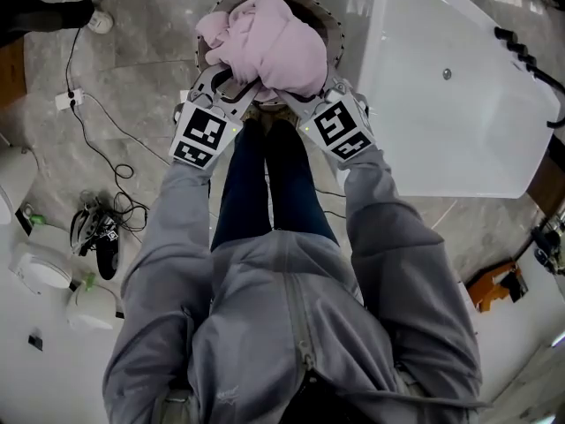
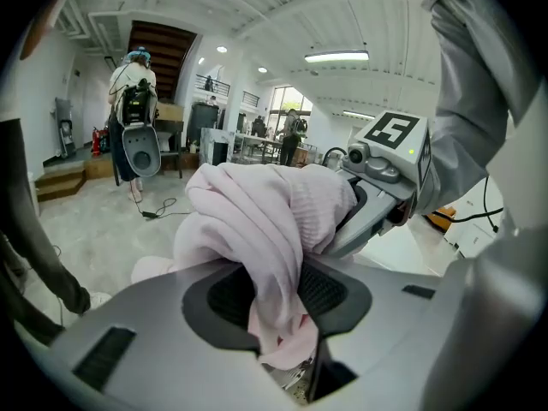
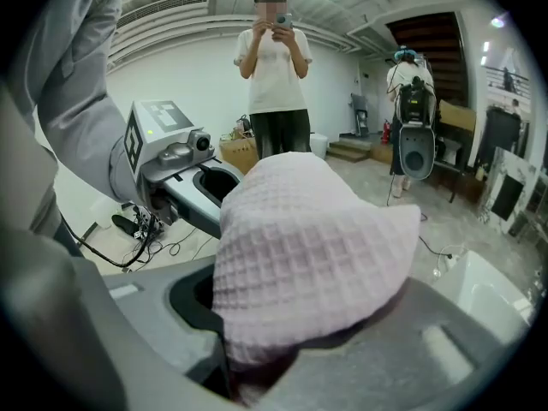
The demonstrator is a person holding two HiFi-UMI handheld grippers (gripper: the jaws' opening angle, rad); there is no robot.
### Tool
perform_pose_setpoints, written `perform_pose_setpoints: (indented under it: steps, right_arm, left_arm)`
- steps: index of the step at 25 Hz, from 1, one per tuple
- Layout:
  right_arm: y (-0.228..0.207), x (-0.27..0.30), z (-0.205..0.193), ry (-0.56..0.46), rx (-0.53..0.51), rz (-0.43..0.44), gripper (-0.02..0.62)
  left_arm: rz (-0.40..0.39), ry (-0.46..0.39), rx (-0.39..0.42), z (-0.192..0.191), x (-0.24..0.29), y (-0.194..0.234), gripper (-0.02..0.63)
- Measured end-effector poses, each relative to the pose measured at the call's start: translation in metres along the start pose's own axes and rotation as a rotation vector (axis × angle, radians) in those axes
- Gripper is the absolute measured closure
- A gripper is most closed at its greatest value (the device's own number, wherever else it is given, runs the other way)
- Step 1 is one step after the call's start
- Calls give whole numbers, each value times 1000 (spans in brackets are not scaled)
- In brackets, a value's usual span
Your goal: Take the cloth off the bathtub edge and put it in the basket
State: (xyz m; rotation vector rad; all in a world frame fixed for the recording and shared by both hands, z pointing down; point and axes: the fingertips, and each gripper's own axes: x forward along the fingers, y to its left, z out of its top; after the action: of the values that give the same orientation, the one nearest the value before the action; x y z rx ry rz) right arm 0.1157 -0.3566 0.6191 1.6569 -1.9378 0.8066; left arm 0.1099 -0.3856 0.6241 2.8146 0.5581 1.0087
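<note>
A bunched pink waffle-weave cloth (image 1: 269, 42) hangs over the round dark basket (image 1: 334, 26) in the head view and hides most of its opening. My left gripper (image 1: 228, 88) is shut on the cloth's near left part, and my right gripper (image 1: 300, 100) is shut on its near right part. In the left gripper view a fold of cloth (image 2: 265, 221) is pinched between the jaws of the left gripper (image 2: 278, 306), and the right gripper (image 2: 381, 182) shows just behind it. In the right gripper view the cloth (image 3: 300, 255) bulges over the right gripper (image 3: 257, 349).
The white bathtub (image 1: 441, 87) stands right of the basket. Cables (image 1: 101, 223) and a power strip (image 1: 69, 101) lie on the marble floor at the left, near white fixtures (image 1: 40, 272). A person (image 3: 274, 84) stands facing me beyond the grippers.
</note>
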Motion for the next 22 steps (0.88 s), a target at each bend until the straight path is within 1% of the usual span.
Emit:
perform_pose_setpoints:
  steps: [5, 13, 16, 19, 20, 22]
  right_arm:
    - [-6, 26, -34, 56, 46, 30, 416]
    - [-14, 61, -79, 104, 90, 46, 414]
    - [-20, 69, -98, 130, 161, 47, 410]
    - [-26, 77, -122, 194, 241, 35, 399]
    - [-29, 78, -130, 226, 268, 18, 393]
    - [-36, 76, -148, 288, 333, -35, 367]
  left_arm:
    - [-29, 71, -14, -34, 24, 7, 476]
    - [-44, 142, -26, -78, 54, 14, 476]
    - [-46, 174, -33, -90, 64, 14, 474]
    - [-56, 236, -58, -109, 71, 13, 462]
    - [-61, 267, -69, -117, 72, 13, 457]
    - [-58, 333, -94, -135, 73, 14, 414]
